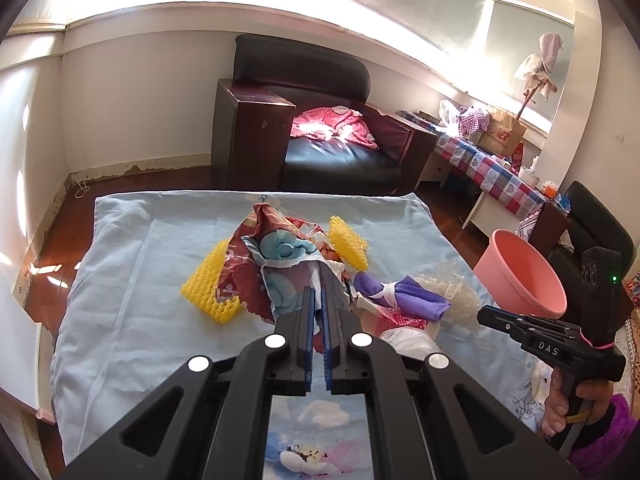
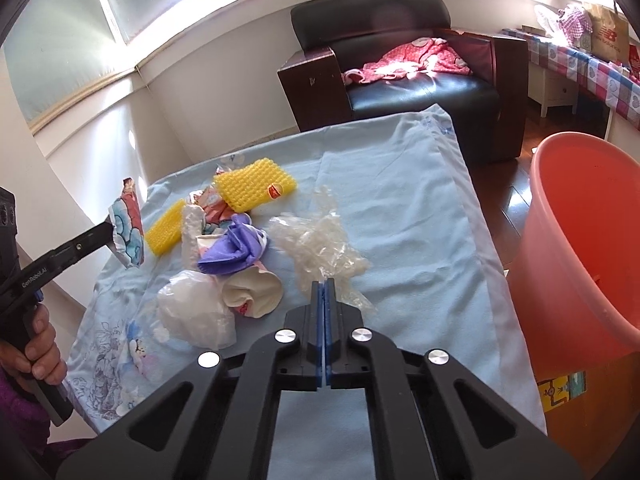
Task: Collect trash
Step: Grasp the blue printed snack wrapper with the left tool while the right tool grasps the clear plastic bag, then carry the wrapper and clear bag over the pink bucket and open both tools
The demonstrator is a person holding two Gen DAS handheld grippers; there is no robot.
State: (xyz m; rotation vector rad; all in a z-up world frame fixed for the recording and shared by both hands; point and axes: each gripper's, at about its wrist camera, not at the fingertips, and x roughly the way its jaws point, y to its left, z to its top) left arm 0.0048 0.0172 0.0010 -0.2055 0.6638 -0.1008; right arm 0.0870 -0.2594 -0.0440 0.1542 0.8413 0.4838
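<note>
Trash lies on a light blue cloth (image 1: 132,256): yellow foam nets (image 2: 256,189), purple cloth (image 2: 234,249), clear crinkled plastic (image 2: 320,244), a white bag (image 2: 192,312) and a crushed paper cup (image 2: 252,292). My left gripper (image 1: 319,280) is shut on a red and blue printed wrapper (image 1: 276,256) and holds it above the cloth; the wrapper also shows in the right wrist view (image 2: 128,224). My right gripper (image 2: 324,284) is shut at the near edge of the clear plastic; whether it grips the plastic is unclear.
A pink plastic tub (image 2: 580,240) stands beside the cloth's right edge, also in the left wrist view (image 1: 524,276). A dark armchair (image 1: 316,120) with red clothing stands behind. A checkered-cloth table (image 1: 488,164) with bags is at the back right.
</note>
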